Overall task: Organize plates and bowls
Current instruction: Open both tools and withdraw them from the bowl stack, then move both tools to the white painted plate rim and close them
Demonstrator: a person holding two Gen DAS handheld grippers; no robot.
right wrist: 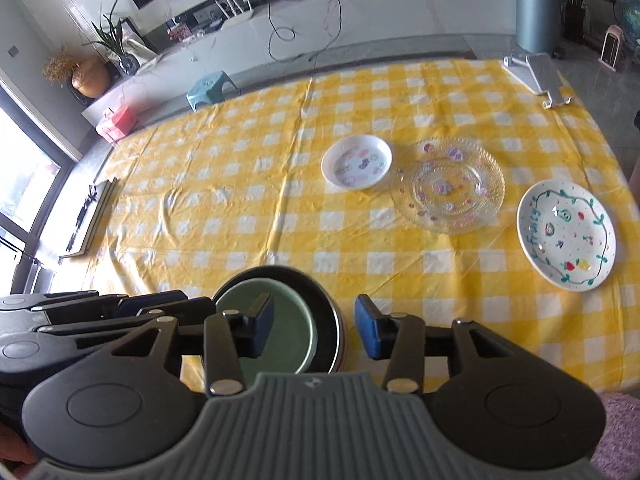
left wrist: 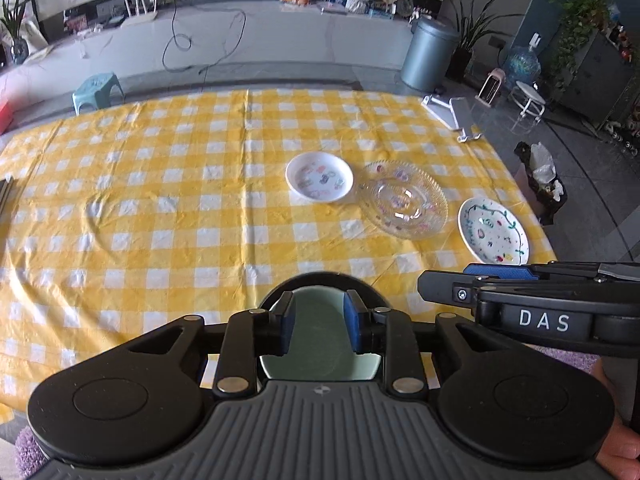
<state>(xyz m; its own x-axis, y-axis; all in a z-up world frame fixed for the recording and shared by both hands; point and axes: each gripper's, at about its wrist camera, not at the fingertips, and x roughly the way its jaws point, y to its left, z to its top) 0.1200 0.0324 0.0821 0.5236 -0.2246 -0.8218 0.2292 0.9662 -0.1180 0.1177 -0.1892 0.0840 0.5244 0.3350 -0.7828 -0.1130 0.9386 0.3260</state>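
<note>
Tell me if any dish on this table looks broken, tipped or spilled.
Nothing stands out. The small white plate, glass plate and painted plate lie flat and whole; the green dish sits nested in the black dish.

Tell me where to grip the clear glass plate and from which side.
Take the glass plate by its raised scalloped rim on the near edge, one finger above and one beneath. It lies flat with low sides. The white bowl crowds its left; the near side looks free.
</note>
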